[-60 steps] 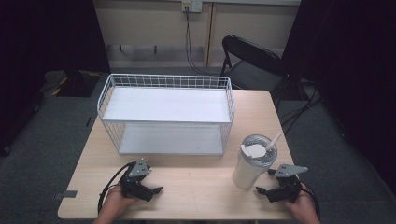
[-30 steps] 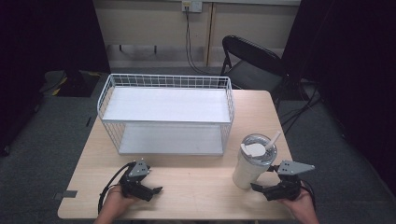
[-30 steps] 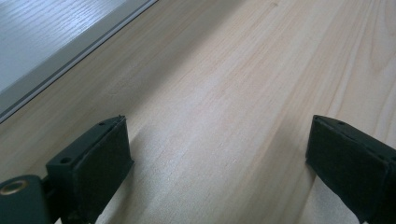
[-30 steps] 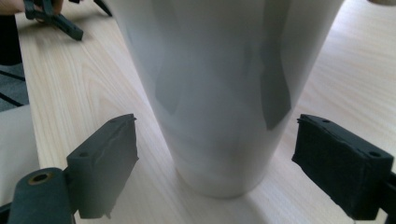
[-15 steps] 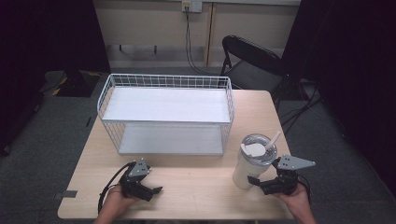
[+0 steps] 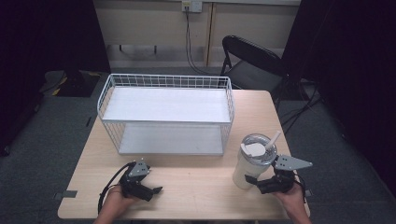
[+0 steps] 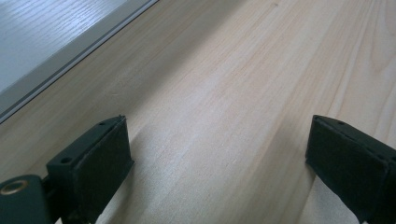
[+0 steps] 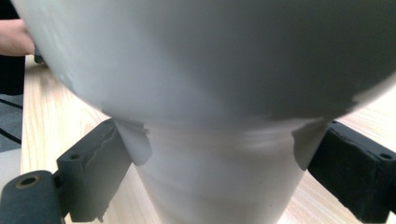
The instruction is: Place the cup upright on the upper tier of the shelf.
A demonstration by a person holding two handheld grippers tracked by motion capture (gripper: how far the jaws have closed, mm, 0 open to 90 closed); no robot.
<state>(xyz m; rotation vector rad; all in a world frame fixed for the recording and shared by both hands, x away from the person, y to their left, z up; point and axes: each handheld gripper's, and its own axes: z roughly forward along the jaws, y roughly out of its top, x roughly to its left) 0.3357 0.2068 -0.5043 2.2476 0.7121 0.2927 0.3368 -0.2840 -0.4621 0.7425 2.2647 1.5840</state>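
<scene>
Black jaws of the right gripper (image 6: 258, 183) stand apart on either side of the narrow lower part of a white cup (image 6: 250, 168); in the right gripper view the cup (image 8: 219, 140) sits between them, its wider upper body looming over the jaws, and whether the pads press on its wall cannot be told. The cup stands upright on the light wooden table (image 6: 196, 186), near the front right corner, with a clear lid and a straw (image 6: 273, 140) leaning to the right. A hand (image 6: 290, 198) holds this gripper from the front edge of the table, and a grey three-cornered plate lies on top of it.

The left gripper (image 6: 152, 191) rests low over the table near the front left, its jaws wide apart with only bare wood between them, as the left gripper view (image 7: 219, 154) shows. A hand (image 6: 114, 205) holds it, and a black cable curls beside it.

Behind both, in the middle of the table, stands a white wire rack (image 6: 166, 116) with two flat white shelves. A black folding chair (image 6: 250, 63) stands beyond the far edge of the table, on a grey floor (image 6: 42, 140).
</scene>
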